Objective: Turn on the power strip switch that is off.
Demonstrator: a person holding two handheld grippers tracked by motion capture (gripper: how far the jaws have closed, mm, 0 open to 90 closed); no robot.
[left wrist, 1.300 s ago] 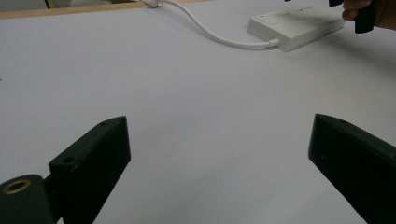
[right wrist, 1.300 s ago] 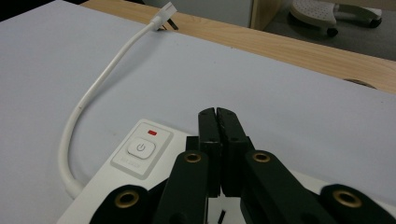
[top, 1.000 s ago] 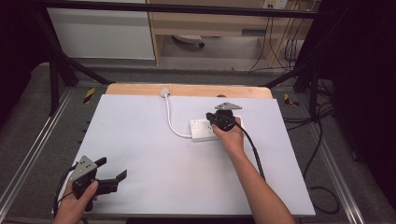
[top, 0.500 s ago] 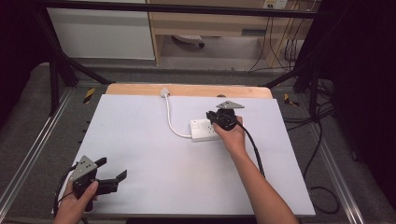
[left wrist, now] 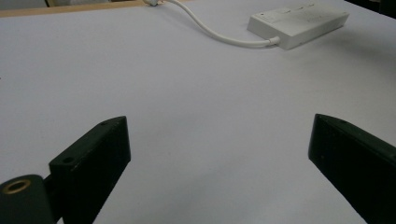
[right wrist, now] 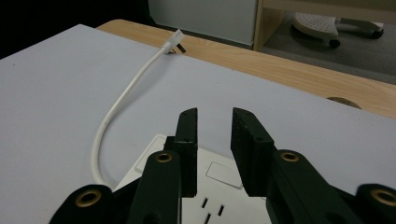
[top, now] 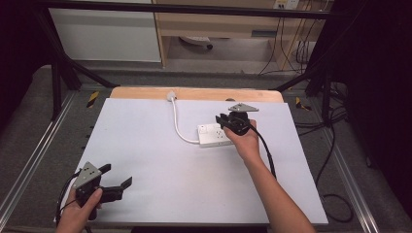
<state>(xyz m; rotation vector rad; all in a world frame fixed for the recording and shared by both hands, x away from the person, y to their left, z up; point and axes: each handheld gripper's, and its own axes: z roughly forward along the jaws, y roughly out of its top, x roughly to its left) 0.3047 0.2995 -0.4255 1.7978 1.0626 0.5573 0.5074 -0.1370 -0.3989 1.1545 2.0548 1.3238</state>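
Observation:
A white power strip [top: 214, 135] lies right of the table's middle; it shows too in the left gripper view [left wrist: 299, 21] and the right gripper view [right wrist: 215, 182]. Its white cable [top: 177, 124] curves back to a plug [top: 170, 95] at the far edge. My right gripper [top: 222, 120] hovers over the strip's right end, pointing left. Its jaws have just been opening and stand a small gap apart [right wrist: 214, 114] with nothing between them. My left gripper [top: 116, 175] rests near the front left corner, open wide [left wrist: 219, 123] over bare table.
The white tabletop [top: 145, 160] ends in a wooden strip [top: 204, 93] at the back. Metal rails run along both sides. A black cable [top: 266, 150] trails from the right gripper along the forearm. Shelving and loose cables stand beyond the table.
The right hand has shifted very slightly at the strip's right end. The left gripper has kept still.

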